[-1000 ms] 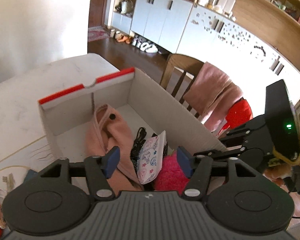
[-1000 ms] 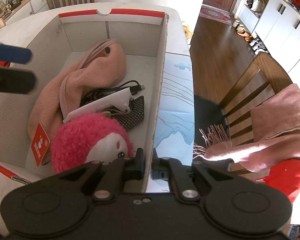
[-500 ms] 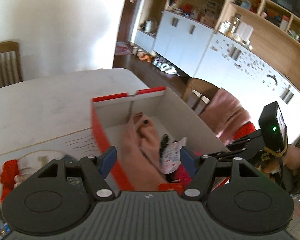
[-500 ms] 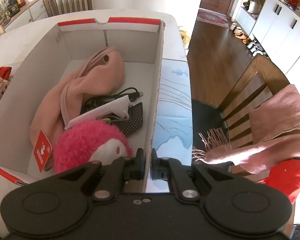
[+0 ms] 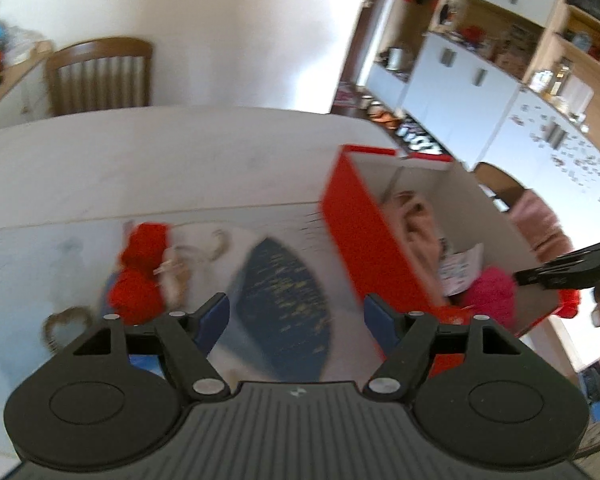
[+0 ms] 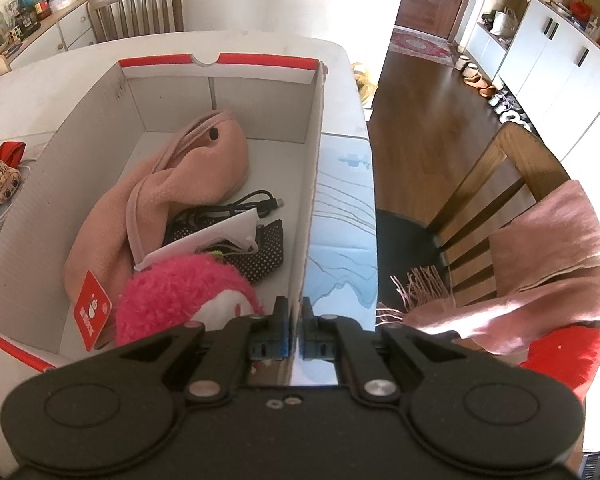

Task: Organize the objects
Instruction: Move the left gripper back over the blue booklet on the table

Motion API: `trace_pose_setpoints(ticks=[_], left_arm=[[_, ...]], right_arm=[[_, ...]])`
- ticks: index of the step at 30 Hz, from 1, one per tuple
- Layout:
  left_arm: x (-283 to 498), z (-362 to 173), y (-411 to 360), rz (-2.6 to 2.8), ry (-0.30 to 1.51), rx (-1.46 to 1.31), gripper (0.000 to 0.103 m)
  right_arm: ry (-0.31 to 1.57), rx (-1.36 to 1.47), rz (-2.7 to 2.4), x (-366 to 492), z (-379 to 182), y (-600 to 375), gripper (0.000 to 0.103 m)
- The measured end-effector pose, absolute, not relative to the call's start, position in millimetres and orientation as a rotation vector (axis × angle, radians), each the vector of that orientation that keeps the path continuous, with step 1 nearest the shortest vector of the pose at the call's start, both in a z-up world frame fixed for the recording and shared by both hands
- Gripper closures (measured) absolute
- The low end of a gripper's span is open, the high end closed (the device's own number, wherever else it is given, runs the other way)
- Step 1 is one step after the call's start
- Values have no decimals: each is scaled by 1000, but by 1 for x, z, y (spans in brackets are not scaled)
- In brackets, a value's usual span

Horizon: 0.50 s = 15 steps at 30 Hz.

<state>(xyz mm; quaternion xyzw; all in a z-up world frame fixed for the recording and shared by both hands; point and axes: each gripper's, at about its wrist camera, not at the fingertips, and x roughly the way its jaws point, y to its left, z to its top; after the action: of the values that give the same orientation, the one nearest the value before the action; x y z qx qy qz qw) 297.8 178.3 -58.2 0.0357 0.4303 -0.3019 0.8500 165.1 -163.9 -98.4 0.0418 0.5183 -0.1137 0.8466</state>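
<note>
Right wrist: right hand-held gripper (image 6: 294, 330) clamps box (image 6: 314, 184) wall. Left hand-held gripper (image 5: 296, 320) wide, just been opening, empty, over surface (image 5: 160, 168) beside box.

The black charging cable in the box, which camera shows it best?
The right wrist view: the black cable lies sharp and unobstructed on the box floor beside the pink cloth. In the blurred left wrist view the cable cannot be made out.
</note>
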Motion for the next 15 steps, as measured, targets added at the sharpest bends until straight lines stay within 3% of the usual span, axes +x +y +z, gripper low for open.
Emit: trace_pose_setpoints(ticks=[12,15], left_arm=[[297,-97,233,-448,967,113,27],[299,-108,239,-408,978,119,21]], right_arm=[[1100,77,-246,167,-96,-162,100],[1103,78,-247,167,-96,-162,100]])
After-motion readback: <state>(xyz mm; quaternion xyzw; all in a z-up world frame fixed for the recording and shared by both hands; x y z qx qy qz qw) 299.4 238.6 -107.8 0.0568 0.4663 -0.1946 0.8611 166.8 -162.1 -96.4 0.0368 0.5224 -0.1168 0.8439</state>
